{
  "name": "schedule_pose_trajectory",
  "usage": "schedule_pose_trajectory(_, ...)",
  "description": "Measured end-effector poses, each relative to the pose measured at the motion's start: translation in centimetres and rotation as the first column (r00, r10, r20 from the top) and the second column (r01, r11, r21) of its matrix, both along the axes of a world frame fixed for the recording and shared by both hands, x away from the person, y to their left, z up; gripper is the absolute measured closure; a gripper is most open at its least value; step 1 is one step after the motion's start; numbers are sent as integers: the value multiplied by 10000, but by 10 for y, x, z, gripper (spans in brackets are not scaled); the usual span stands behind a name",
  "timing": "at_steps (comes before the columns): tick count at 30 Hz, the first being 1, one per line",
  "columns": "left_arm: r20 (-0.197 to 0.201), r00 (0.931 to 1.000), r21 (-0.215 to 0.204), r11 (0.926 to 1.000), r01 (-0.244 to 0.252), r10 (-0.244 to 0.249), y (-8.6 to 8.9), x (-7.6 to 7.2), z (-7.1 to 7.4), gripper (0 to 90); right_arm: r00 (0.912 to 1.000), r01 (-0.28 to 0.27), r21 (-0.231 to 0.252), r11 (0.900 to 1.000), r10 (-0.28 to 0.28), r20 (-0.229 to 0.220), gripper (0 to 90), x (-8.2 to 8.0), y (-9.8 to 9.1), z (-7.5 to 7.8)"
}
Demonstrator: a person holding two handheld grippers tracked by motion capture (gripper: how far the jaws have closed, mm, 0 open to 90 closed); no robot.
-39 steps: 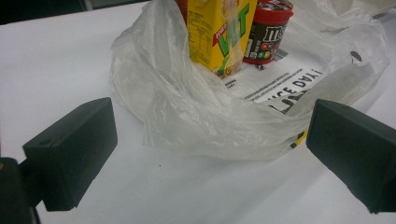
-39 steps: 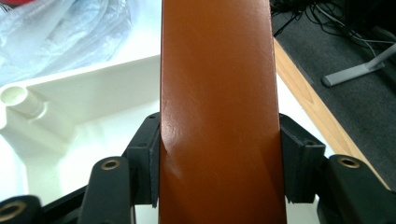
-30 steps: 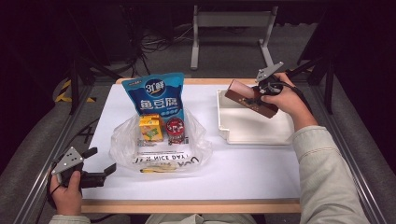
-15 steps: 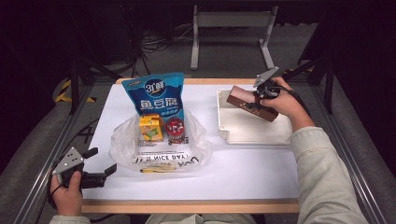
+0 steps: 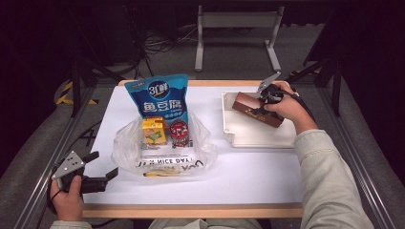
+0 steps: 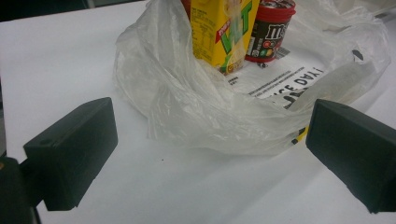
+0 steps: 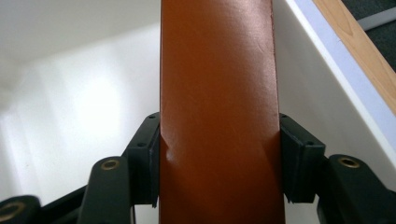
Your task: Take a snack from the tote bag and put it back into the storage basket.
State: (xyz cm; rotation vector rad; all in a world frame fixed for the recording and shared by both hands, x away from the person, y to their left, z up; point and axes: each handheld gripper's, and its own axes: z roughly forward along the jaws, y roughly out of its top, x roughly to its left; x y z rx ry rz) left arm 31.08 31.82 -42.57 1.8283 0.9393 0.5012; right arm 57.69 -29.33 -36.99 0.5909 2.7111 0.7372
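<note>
A long brown box (image 5: 255, 109) hangs low over the white tray (image 5: 248, 136) at the table's right, with my right gripper (image 5: 265, 101) shut on it. In the right gripper view the brown box (image 7: 217, 107) runs up the middle, both pads (image 7: 294, 161) pressed on its sides, the tray's white wall (image 7: 322, 88) beside it. My left gripper (image 5: 98, 168) rests open near the front left edge, its jaws apart with nothing between them. In the left gripper view that gripper (image 6: 210, 154) faces the clear plastic bag (image 6: 196, 102).
The clear plastic bag (image 5: 162, 150) lies mid-table holding a yellow carton (image 5: 154, 130) and a red M&M's tub (image 5: 180, 131). A blue snack pouch (image 5: 160, 100) stands behind them. Bare white table (image 5: 248, 176) stretches at the front right.
My right gripper has sunk with the brown box toward the tray. The left gripper has stayed in place.
</note>
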Motion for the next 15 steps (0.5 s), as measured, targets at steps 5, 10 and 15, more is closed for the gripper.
schedule_pose_trajectory(5, 16, 10000, 2, 10000, 14, -14, 0, 0, 0, 26, 10000, -7, -203, 9998, 6, -83, 423, 1, 1, -3)
schedule_pose_trajectory(10, 16, 10000, 7, 10000, 23, -23, 0, 0, 0, 26, 9998, 4, -443, 9990, -13, -193, 423, 1, 2, -7)
schedule_pose_trajectory(15, 0, 10000, -9, 10000, 39, -39, -1, 0, 0, 26, 9998, -12, -480, 9988, 3, -198, 419, 2, 4, -10)
